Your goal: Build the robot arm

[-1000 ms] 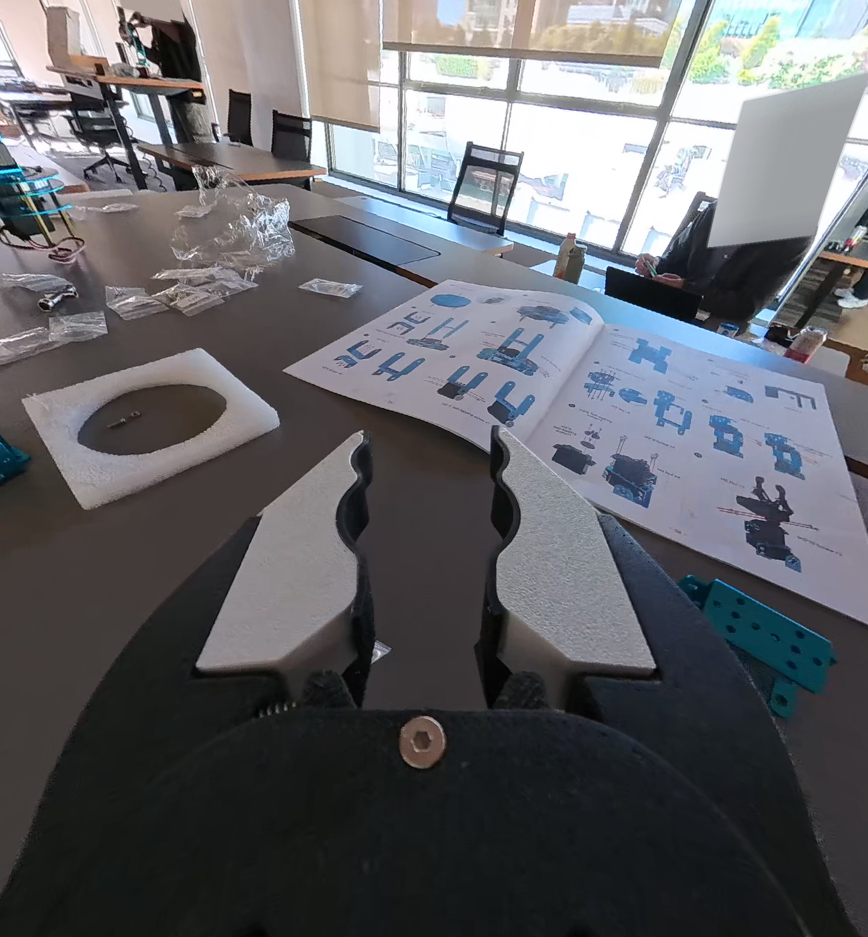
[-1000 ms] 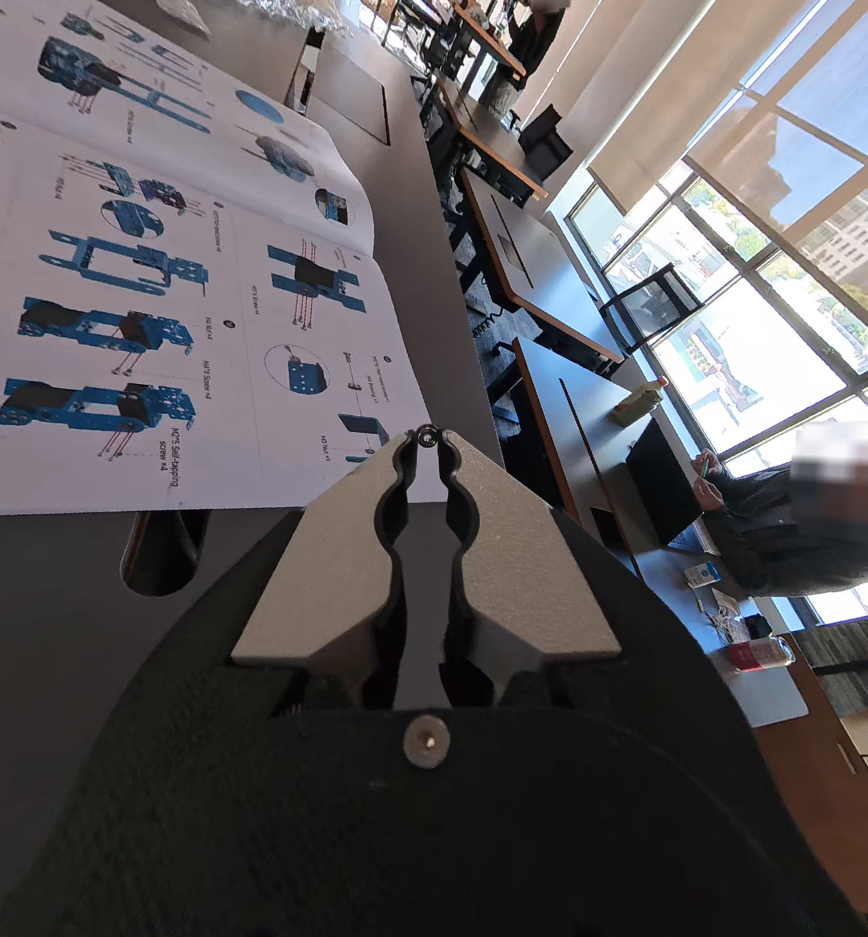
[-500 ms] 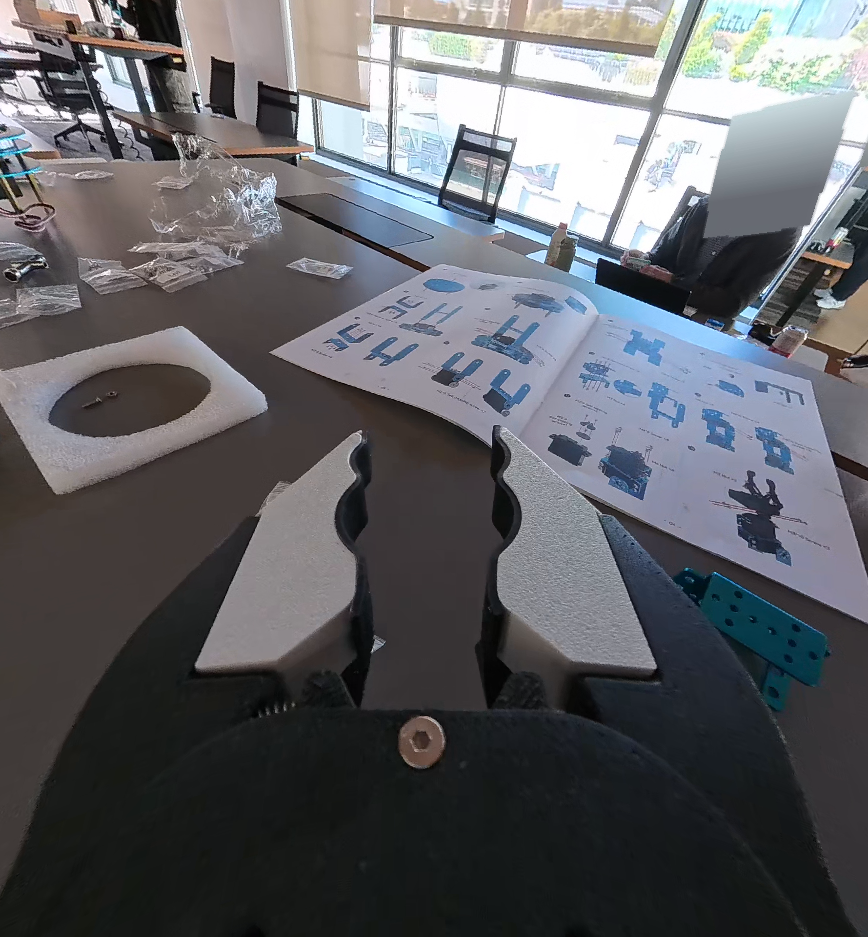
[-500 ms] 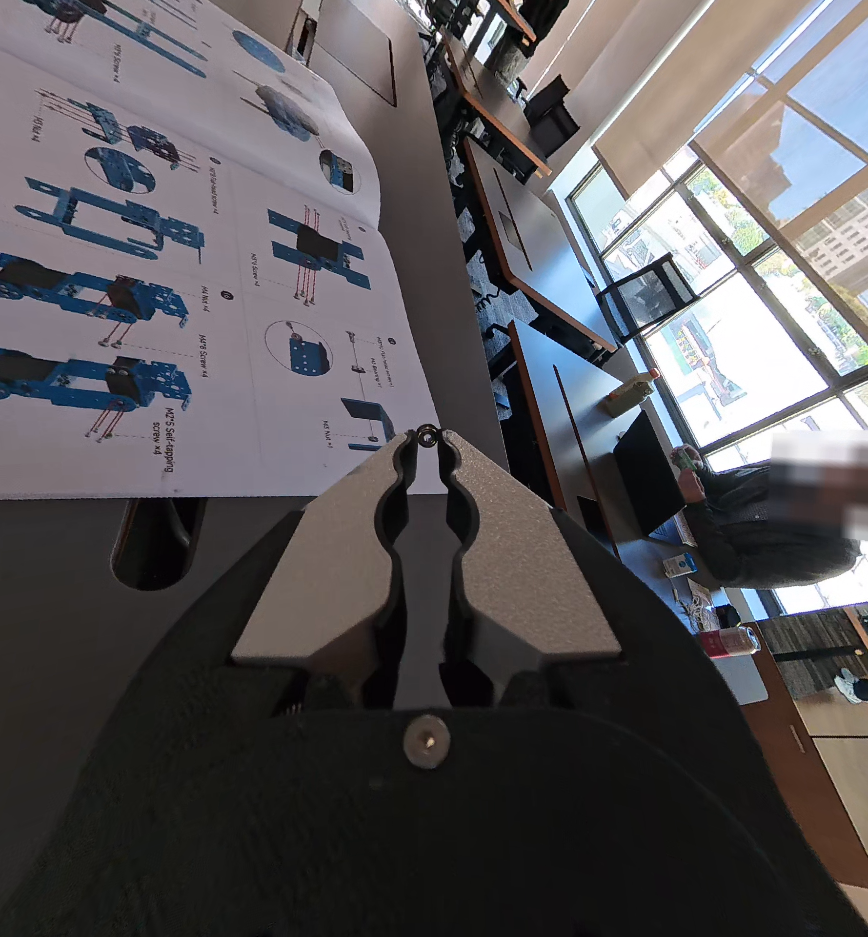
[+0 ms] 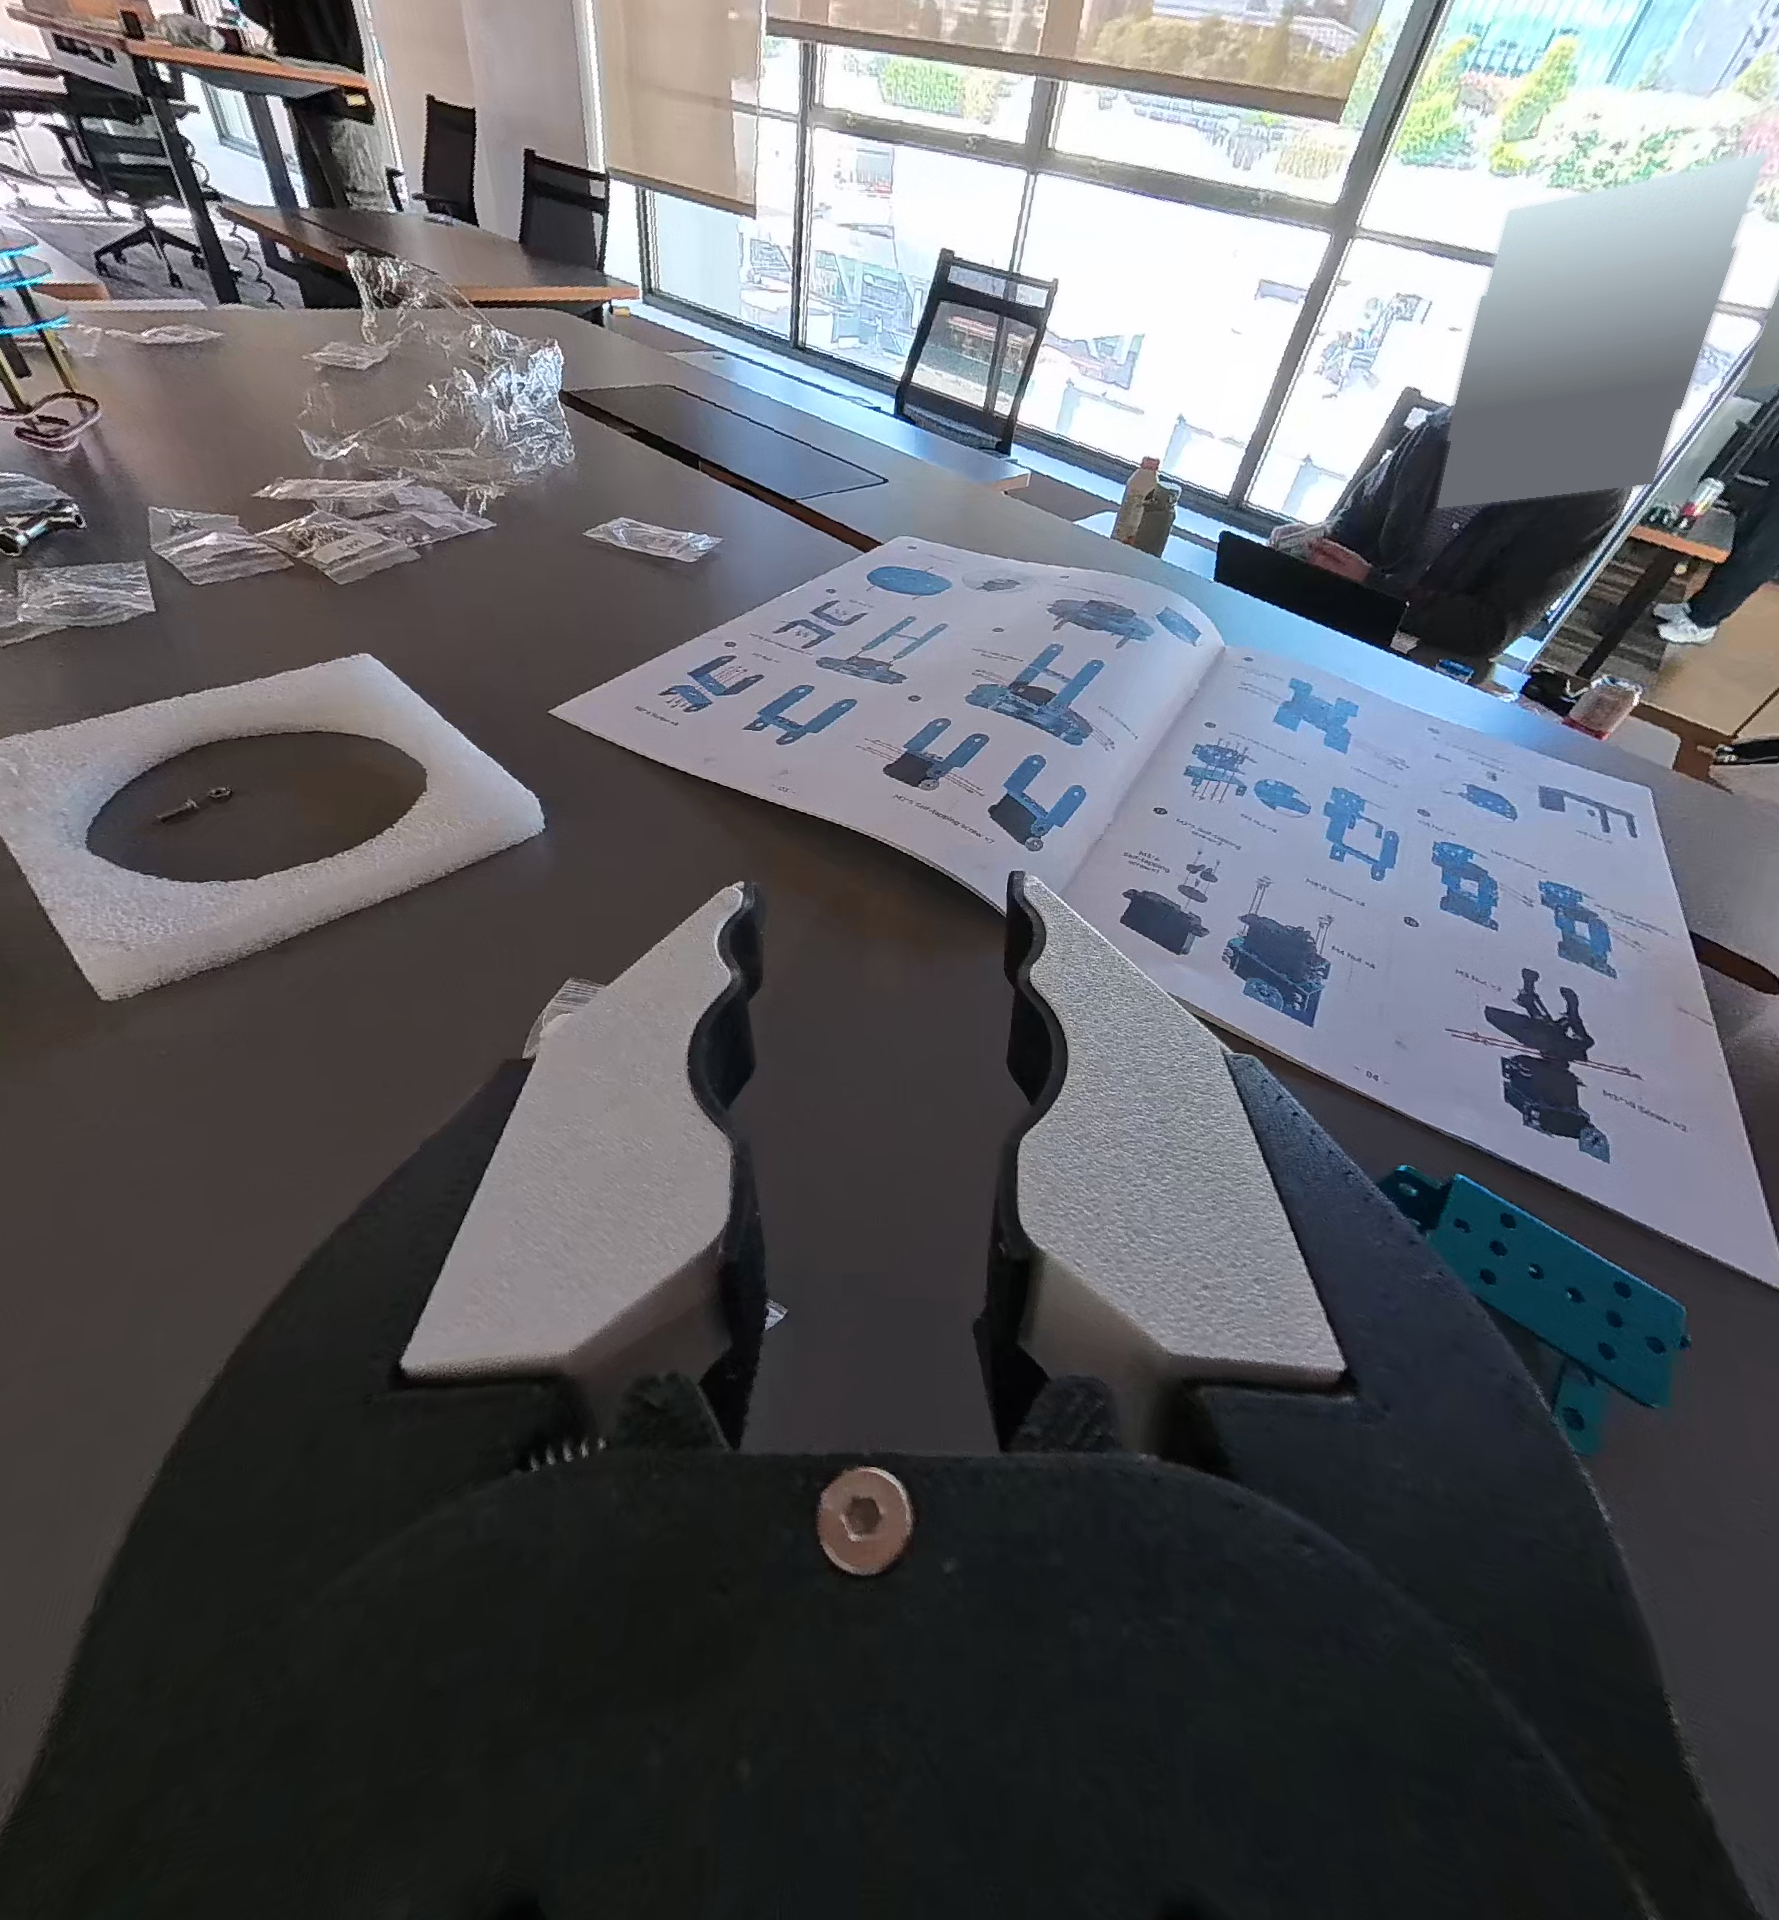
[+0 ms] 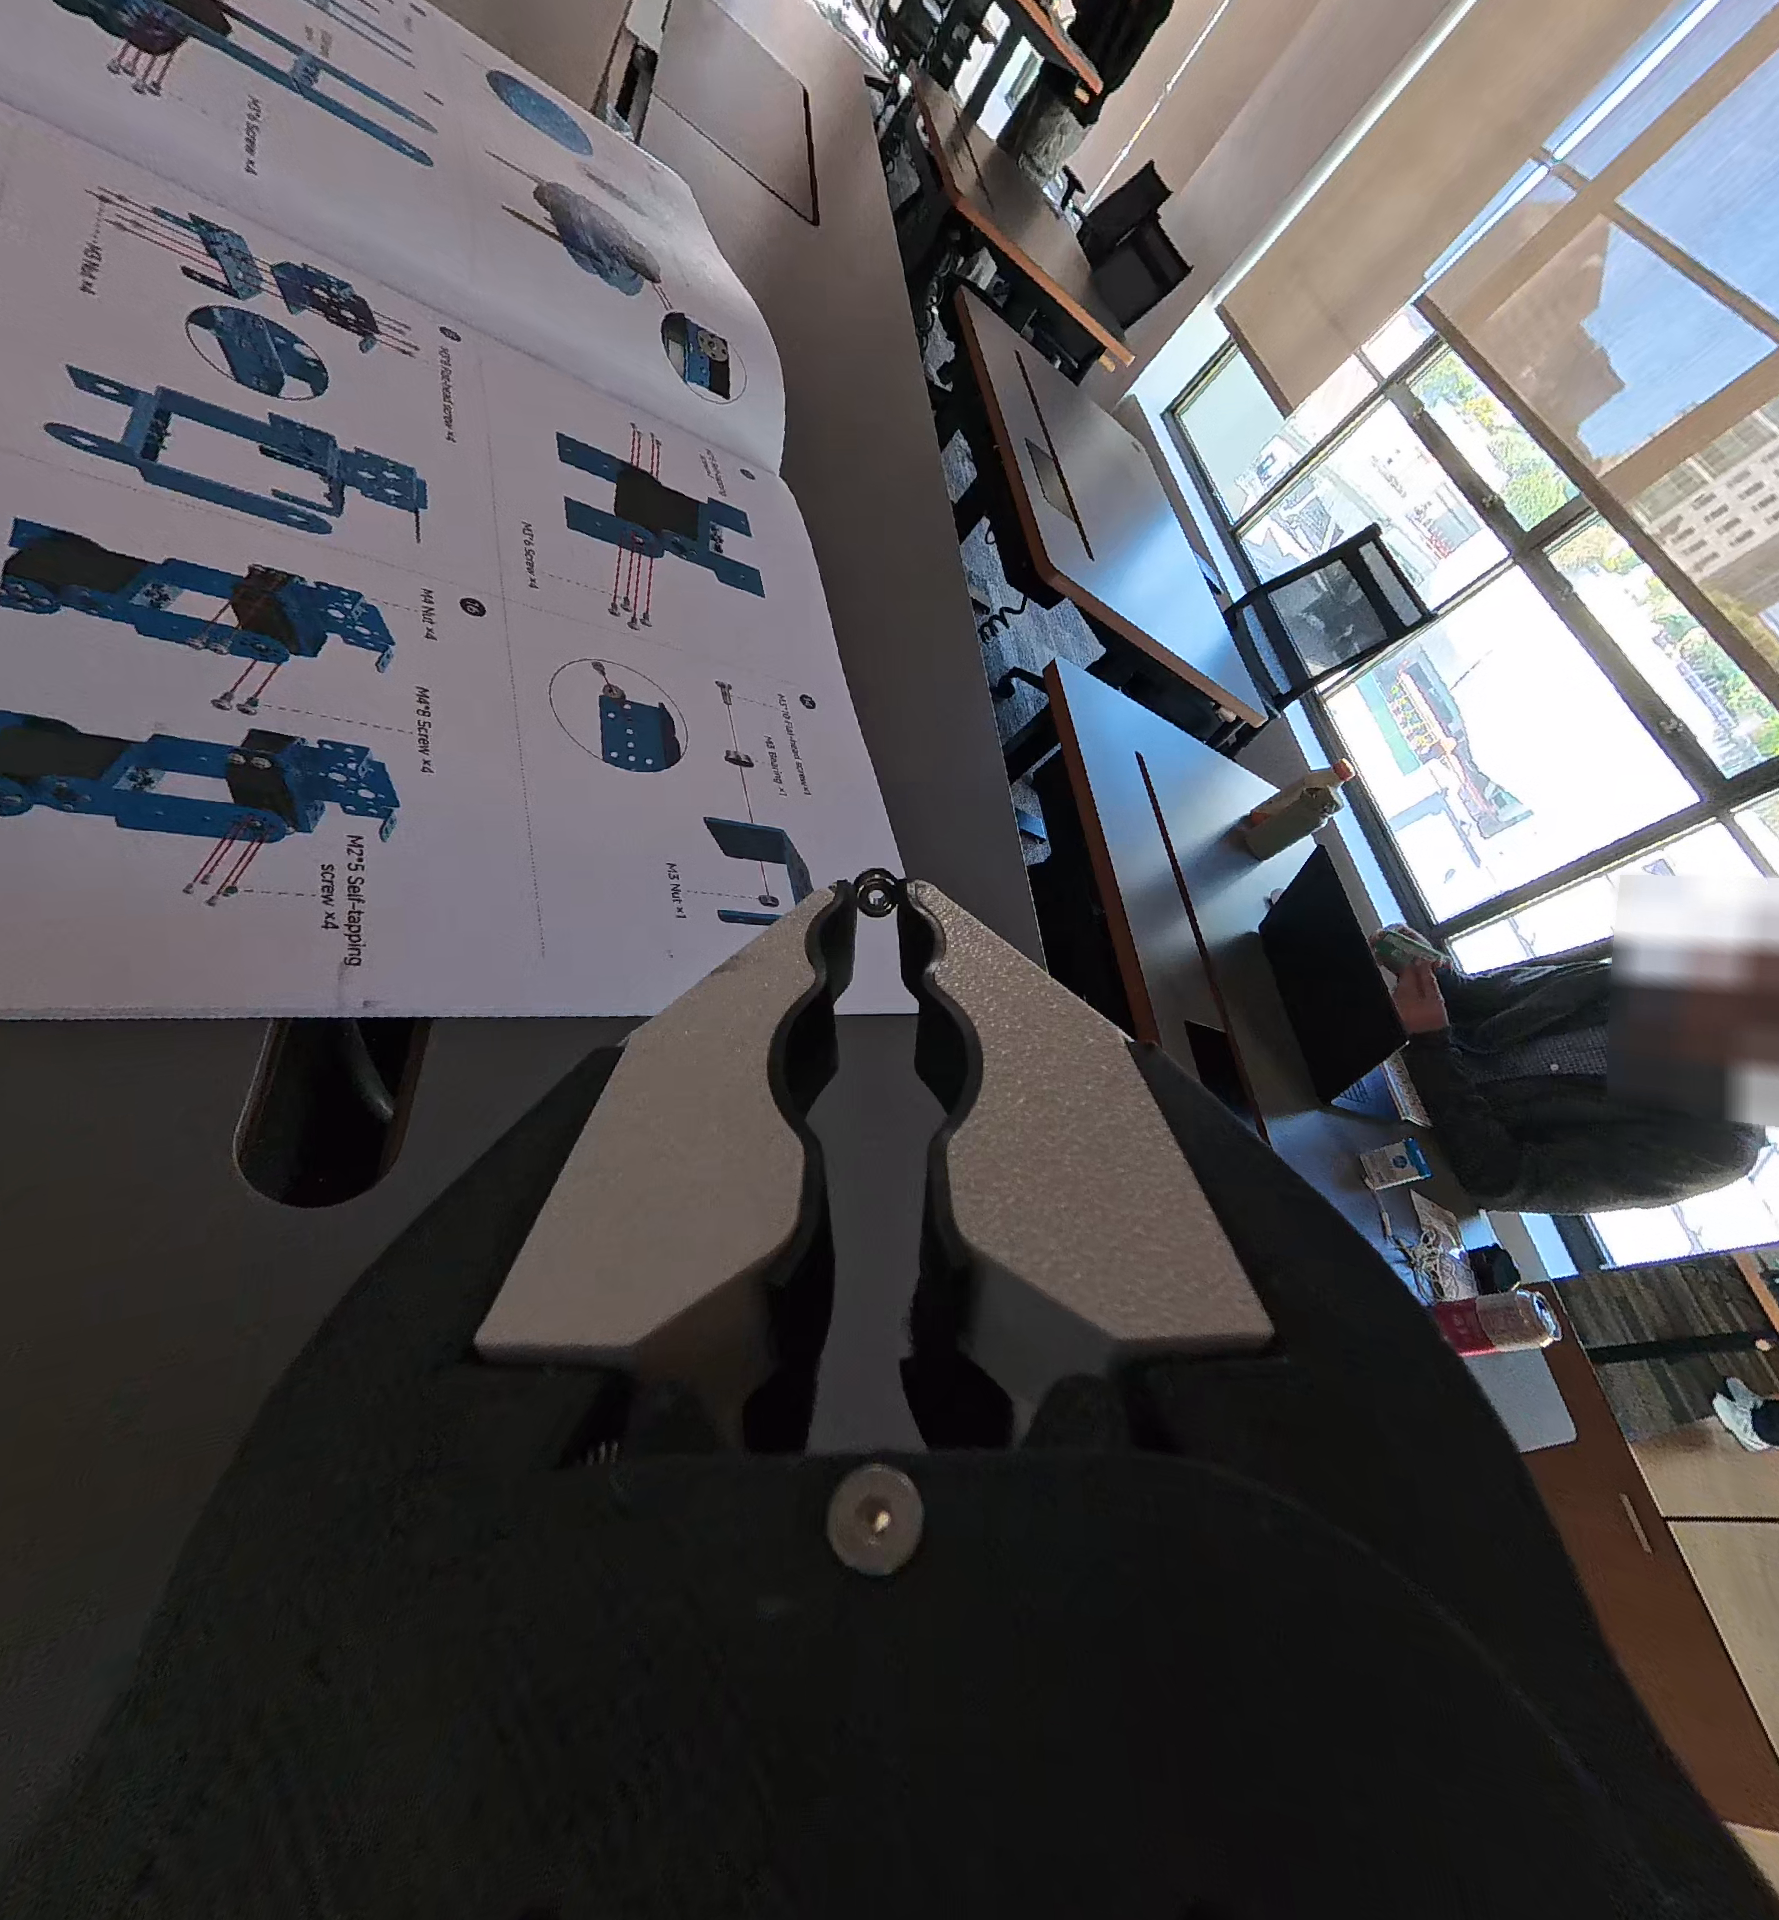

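Note:
My left gripper (image 5: 880,914) is open and empty, low over the dark table (image 5: 241,1091). An open instruction booklet (image 5: 1176,831) lies just ahead and to the right. A white foam square with a round hole (image 5: 251,821) lies ahead left, with a small screw and nut (image 5: 194,805) inside the hole. A blue perforated metal bracket (image 5: 1550,1299) lies beside the right finger. My right gripper (image 6: 877,896) is shut on a small black ring-shaped nut (image 6: 877,891) at its fingertips, held over the near edge of the booklet (image 6: 345,520).
Several small clear plastic bags (image 5: 345,520) and a crumpled wrapper (image 5: 449,384) lie at the far left. A metal socket tool (image 5: 33,525) lies beyond them. A slot hole (image 6: 329,1101) opens in the table. A person (image 5: 1477,540) sits behind the far edge. From my left tips it is roughly 12 cm to the blue perforated metal bracket (image 5: 1550,1299); from my right, 30 cm.
The left gripper has shifted left and slightly forward, so the foam square and booklet sit nearer and more to the right. The right gripper, still pinching the nut, has drifted along the booklet's edge.

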Motion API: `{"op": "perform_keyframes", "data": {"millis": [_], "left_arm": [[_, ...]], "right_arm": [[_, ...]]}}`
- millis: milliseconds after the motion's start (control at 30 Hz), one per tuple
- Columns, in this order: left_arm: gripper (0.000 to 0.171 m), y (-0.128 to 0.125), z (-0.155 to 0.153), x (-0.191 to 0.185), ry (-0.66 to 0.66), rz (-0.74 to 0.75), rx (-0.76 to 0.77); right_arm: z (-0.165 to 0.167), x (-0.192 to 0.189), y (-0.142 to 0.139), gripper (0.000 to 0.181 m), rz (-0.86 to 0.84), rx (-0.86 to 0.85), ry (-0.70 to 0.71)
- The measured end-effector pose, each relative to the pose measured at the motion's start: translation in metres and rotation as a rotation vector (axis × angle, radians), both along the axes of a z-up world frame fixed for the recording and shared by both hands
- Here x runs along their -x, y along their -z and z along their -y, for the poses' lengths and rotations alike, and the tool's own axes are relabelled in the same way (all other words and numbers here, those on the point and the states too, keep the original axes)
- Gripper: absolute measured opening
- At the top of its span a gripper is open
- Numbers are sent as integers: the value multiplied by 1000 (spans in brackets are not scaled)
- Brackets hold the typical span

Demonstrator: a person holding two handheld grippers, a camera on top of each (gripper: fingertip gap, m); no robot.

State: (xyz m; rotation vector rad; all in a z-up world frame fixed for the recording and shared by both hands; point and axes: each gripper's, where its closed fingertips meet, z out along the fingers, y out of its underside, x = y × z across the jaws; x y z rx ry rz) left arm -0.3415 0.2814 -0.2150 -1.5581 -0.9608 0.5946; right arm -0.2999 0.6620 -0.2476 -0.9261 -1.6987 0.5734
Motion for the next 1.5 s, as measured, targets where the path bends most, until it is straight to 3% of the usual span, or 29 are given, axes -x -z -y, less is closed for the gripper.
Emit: {"op": "perform_keyframes", "data": {"millis": [1500], "left_arm": [[43,2,-4,-1,19,-4,24]], "right_arm": [[2,1,3,7,11,-16,-8]]}}
